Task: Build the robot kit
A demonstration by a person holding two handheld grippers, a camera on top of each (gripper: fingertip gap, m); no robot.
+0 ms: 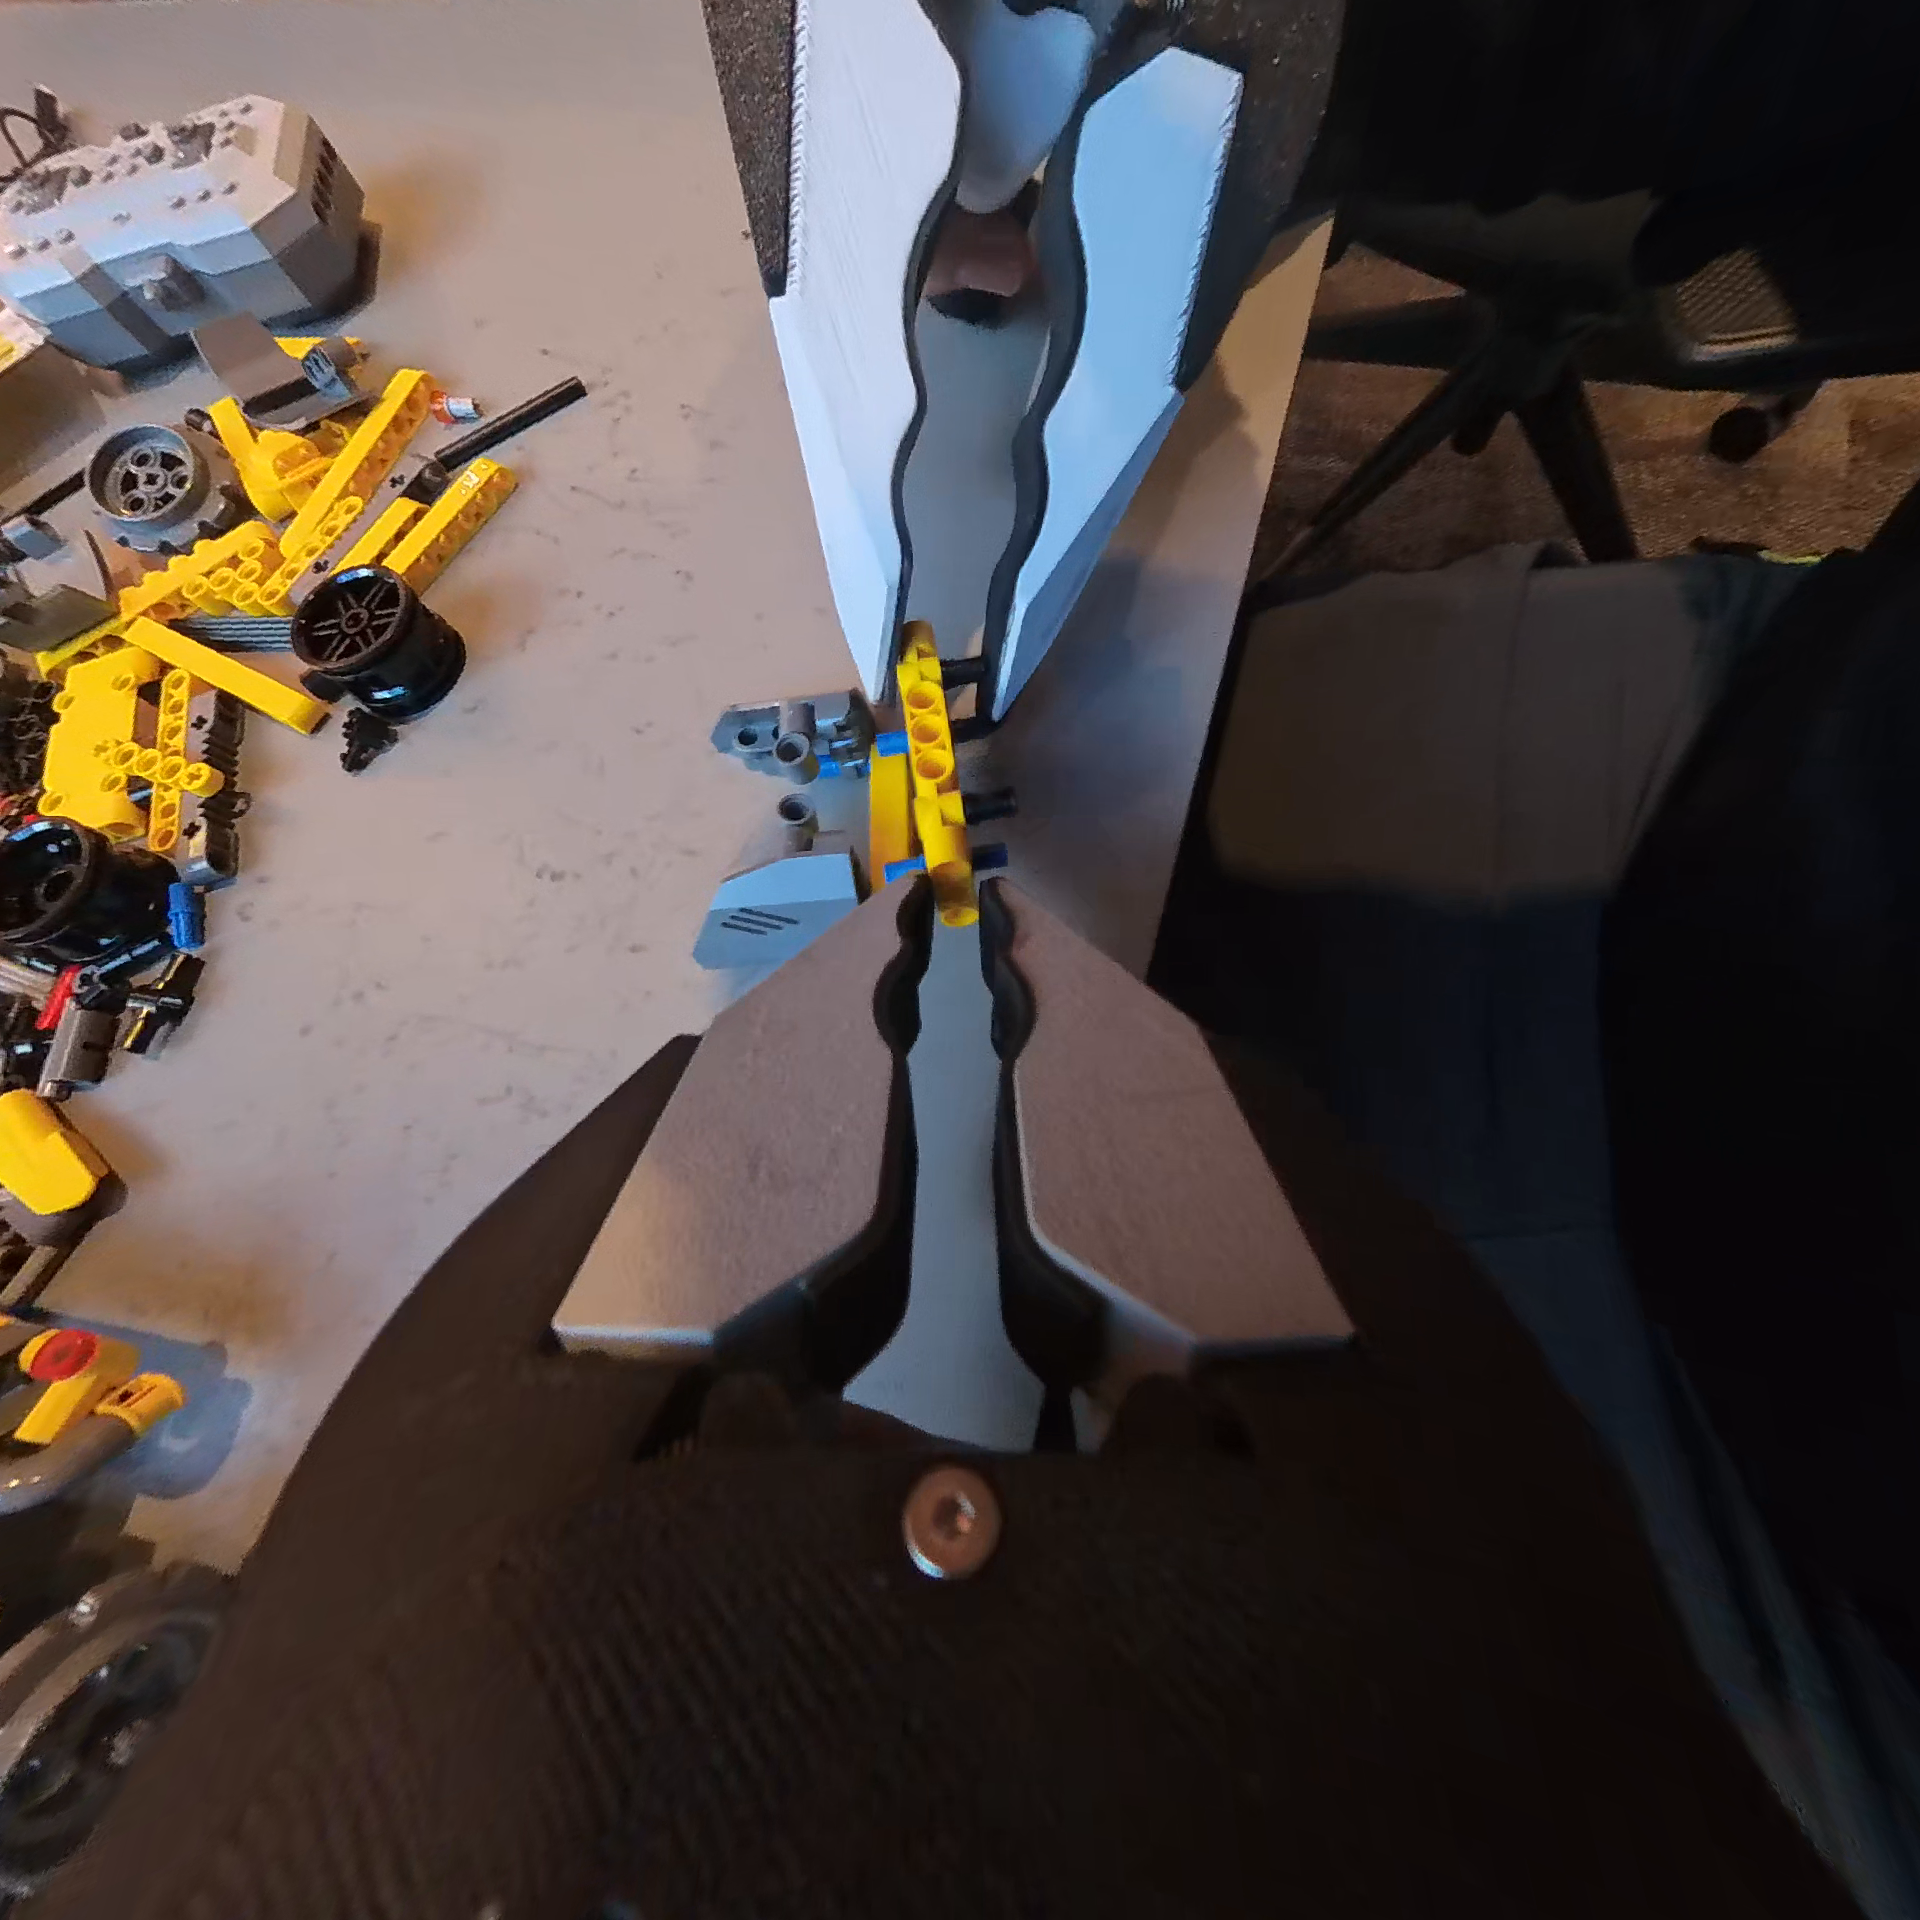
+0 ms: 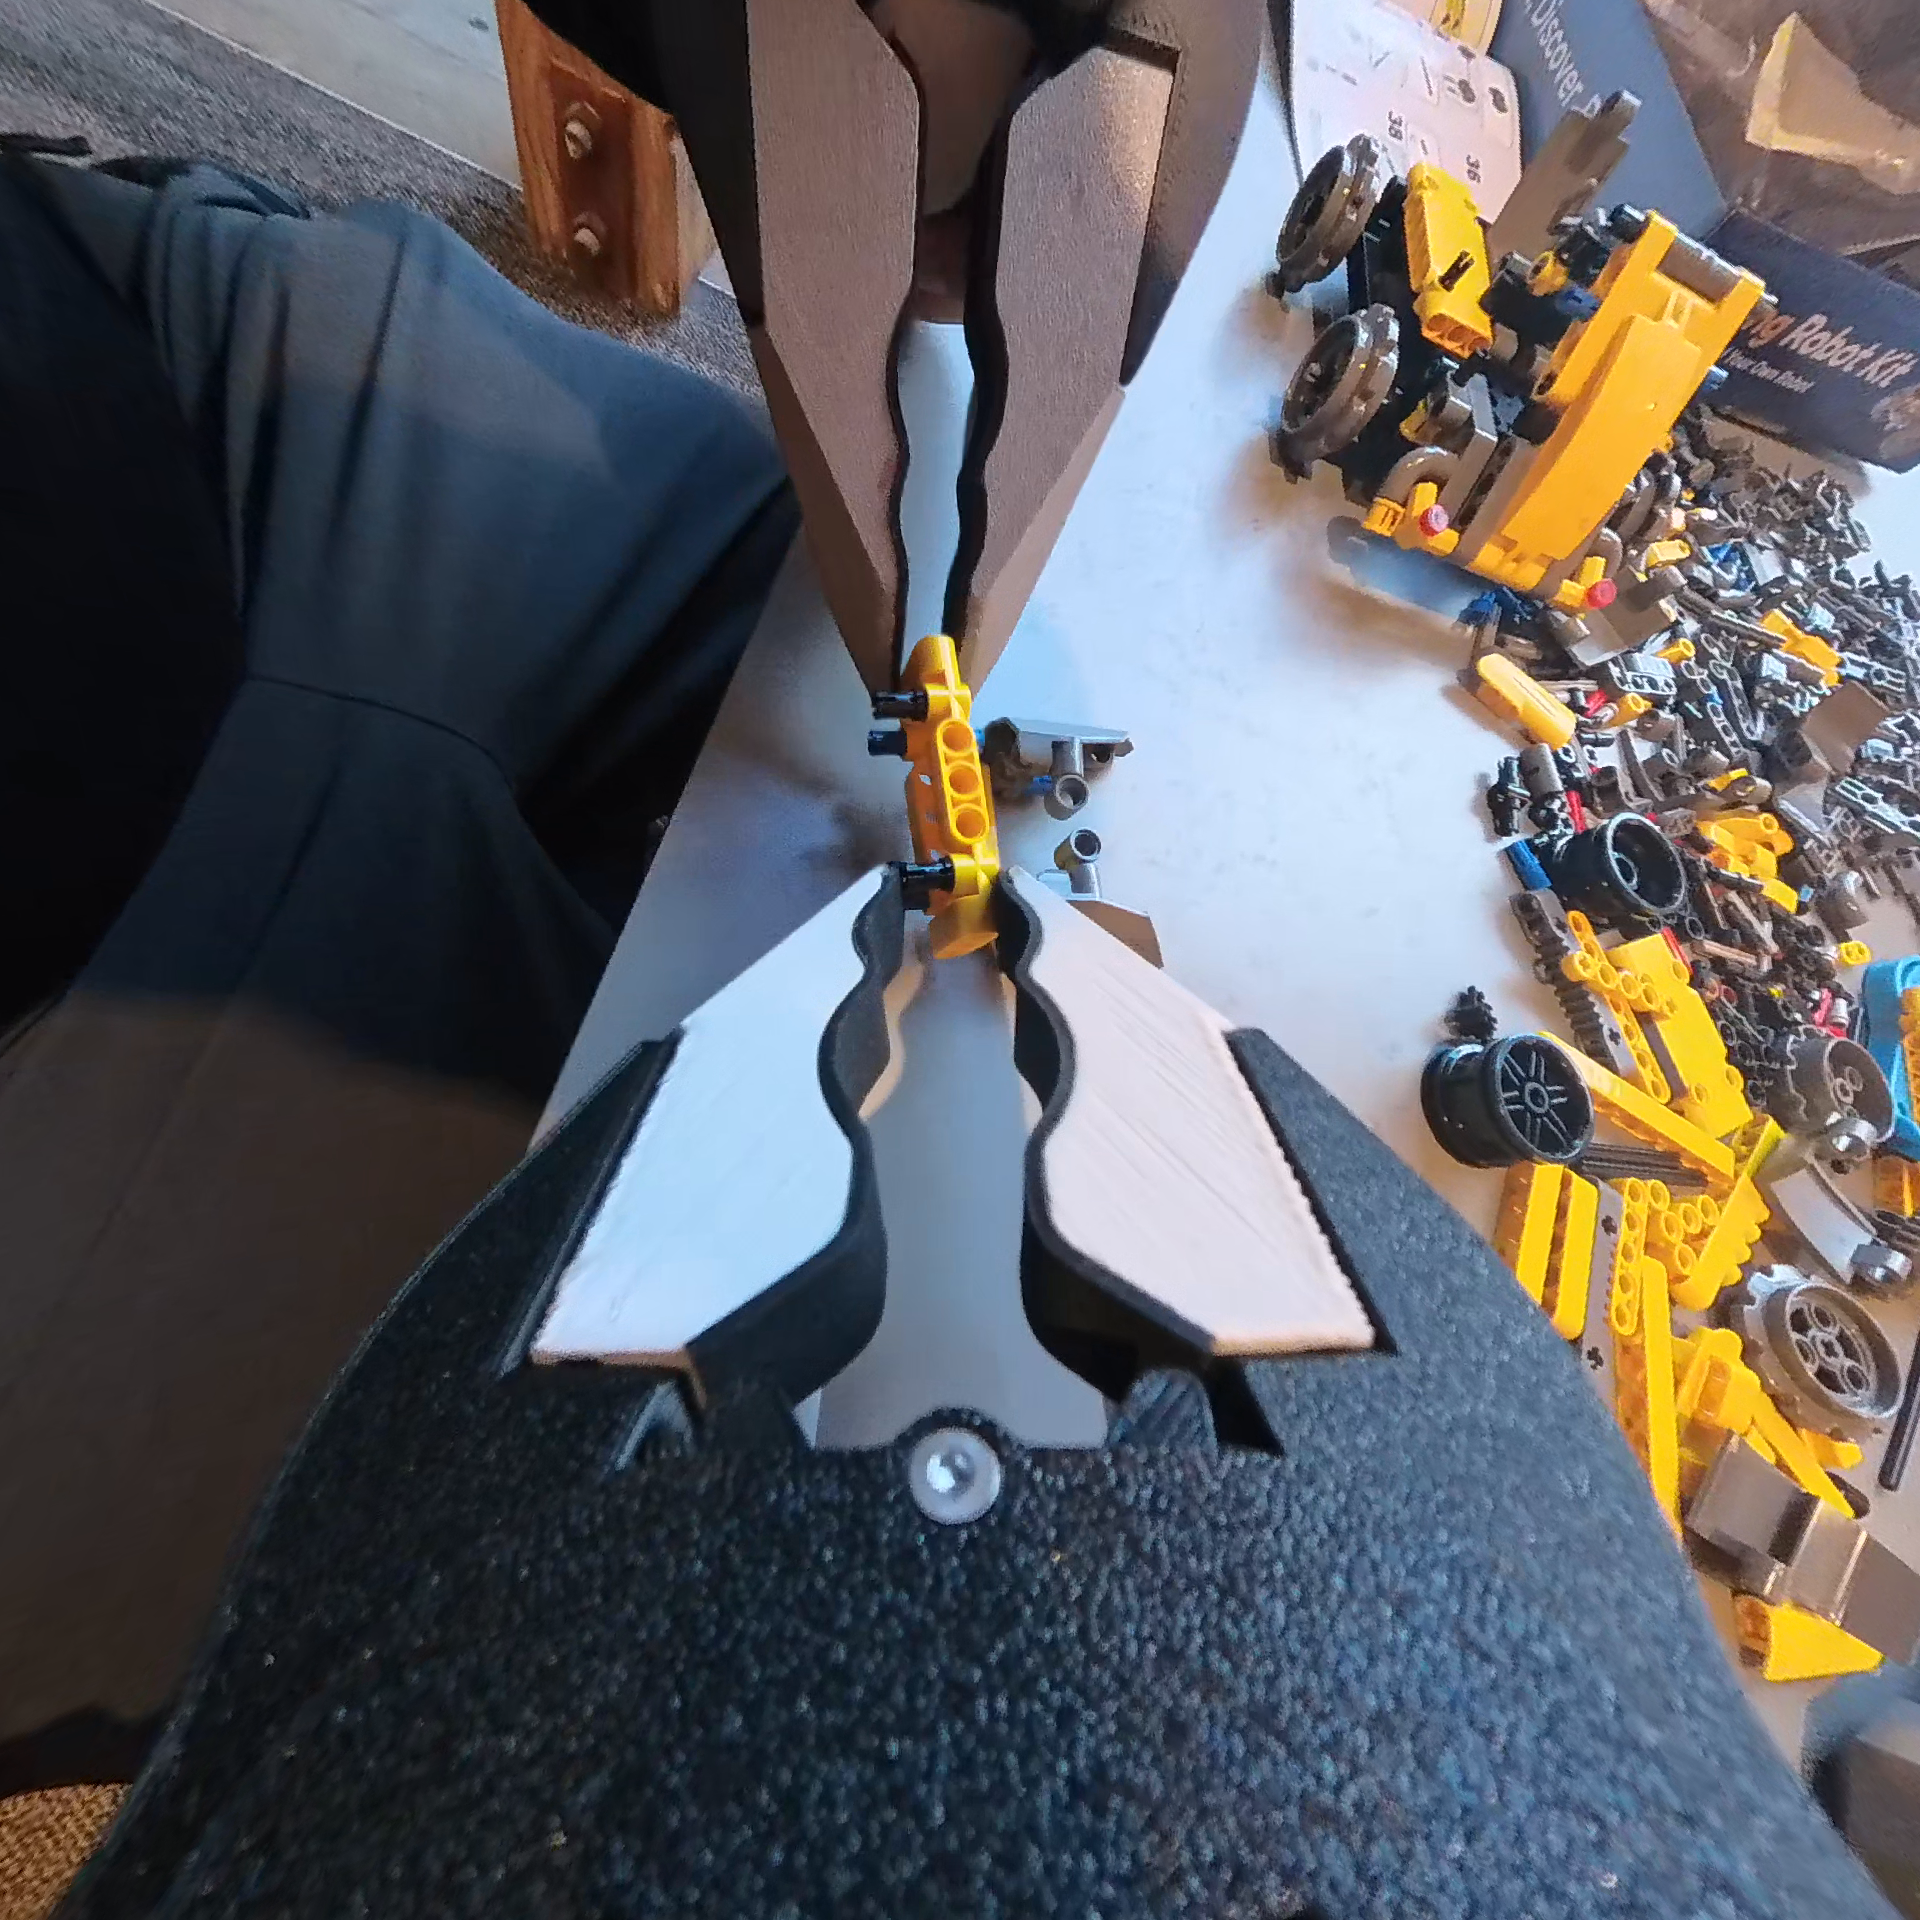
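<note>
Grippers L [image 1: 956, 894] & R [image 2: 951, 914] both clamped on yellow beam assy [image 1: 930, 769], opp. ends, above table [image 1: 520, 987] edge.

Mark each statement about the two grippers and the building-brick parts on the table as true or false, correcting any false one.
1. Both grippers pinch one yellow beam assembly. True.
2. The left gripper is wide open. False: it is shut on the assembly's end.
3. The right gripper has white fingers. True.
4. The black wheel sits between the grippers. False: it lies off in the loose pile.
</note>
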